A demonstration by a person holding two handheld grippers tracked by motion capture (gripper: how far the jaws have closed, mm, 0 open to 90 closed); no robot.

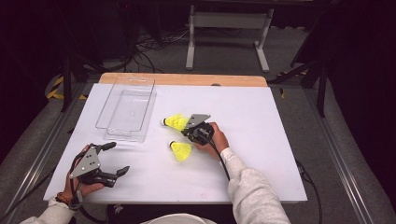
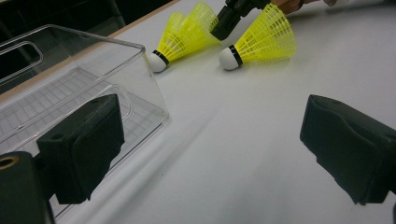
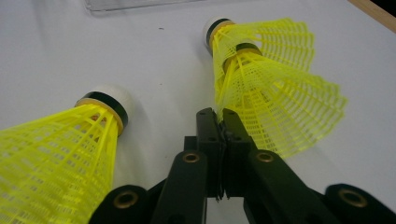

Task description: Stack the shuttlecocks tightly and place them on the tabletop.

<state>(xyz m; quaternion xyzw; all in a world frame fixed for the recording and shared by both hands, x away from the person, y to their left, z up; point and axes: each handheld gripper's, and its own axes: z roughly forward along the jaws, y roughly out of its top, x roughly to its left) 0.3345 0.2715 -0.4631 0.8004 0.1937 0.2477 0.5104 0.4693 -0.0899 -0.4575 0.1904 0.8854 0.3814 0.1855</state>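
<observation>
Two yellow plastic shuttlecocks lie on the white table. The far shuttlecock (image 1: 176,122) (image 2: 182,37) (image 3: 271,93) looks like two nested together. My right gripper (image 1: 185,131) (image 3: 219,115) is shut, its tips pinching the edge of that far skirt. The near shuttlecock (image 1: 181,150) (image 2: 261,39) (image 3: 56,154) lies loose just beside the right gripper, cork toward the left. My left gripper (image 1: 119,158) (image 2: 210,144) is held at the table's front left, open and empty, well apart from both shuttlecocks.
A clear plastic box (image 1: 126,112) (image 2: 70,84) stands at the back left, close to the left gripper's left jaw in its own view. The table's wooden far edge (image 1: 182,79) runs behind it. The right half of the white table top (image 1: 261,140) is bare.
</observation>
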